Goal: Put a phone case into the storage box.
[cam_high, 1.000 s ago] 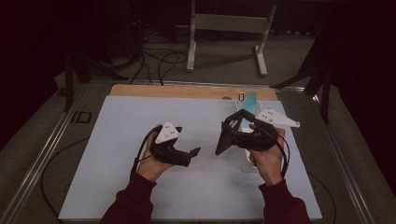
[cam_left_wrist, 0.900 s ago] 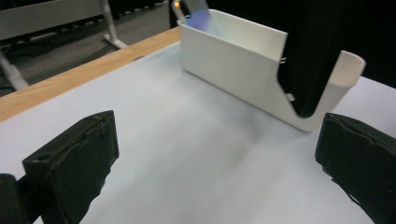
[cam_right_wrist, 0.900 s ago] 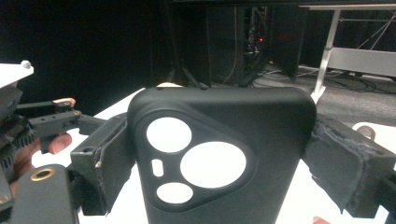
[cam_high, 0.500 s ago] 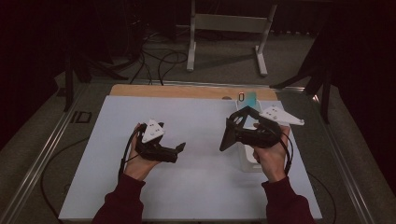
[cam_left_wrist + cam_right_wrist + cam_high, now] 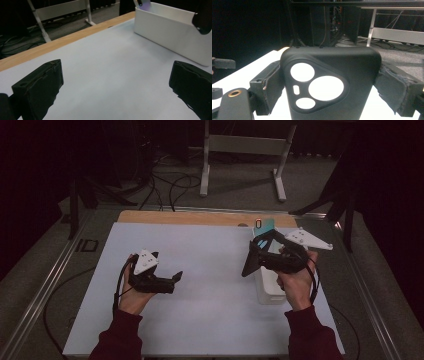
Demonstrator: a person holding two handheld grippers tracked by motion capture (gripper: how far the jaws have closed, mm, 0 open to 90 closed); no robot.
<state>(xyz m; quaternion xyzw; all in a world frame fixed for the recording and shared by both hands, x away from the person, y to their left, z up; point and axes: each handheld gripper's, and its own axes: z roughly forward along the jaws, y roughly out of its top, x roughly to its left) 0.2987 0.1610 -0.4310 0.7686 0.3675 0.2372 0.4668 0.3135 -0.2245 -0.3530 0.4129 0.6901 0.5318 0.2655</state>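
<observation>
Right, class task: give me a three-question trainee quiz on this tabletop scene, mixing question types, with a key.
1. True or false: the right gripper is shut on a black phone case.
2. The left gripper is: A open, B shut on a cloth, C shut on a pen.
3. Fill in: beneath the person's right hand stands a white ____ on the table.

Key: 1 true; 2 A; 3 bin.
</observation>
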